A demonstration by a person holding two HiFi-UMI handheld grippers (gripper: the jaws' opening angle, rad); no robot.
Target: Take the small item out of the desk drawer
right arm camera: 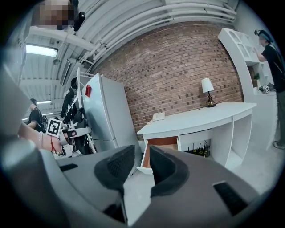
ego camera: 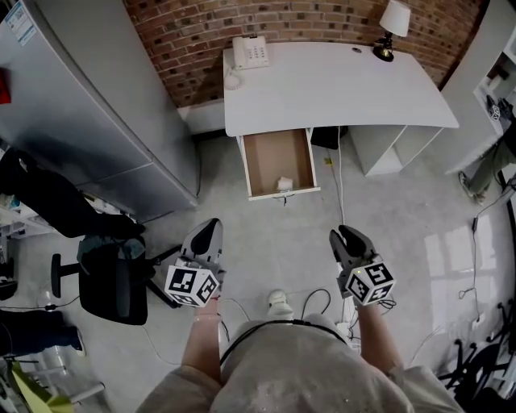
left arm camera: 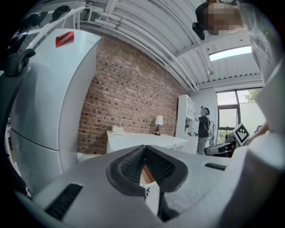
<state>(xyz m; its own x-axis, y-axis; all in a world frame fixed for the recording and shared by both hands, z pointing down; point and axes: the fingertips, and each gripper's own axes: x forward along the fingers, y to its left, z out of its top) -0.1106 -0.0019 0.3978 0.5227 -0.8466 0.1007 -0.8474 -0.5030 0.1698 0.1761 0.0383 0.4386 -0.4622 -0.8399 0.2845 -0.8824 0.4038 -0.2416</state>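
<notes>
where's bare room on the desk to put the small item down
The desk top is bare between the phone at its far left corner and the lamp at far right. Crowded: cables on the floor right of the open drawer.

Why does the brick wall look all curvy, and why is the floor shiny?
Left gripper view and right gripper view: the wide lens bends the red brick wall and white ceiling pipes, with black corners; head view: the wall looks straighter, and light makes a bright glare patch on the grey floor.
</notes>
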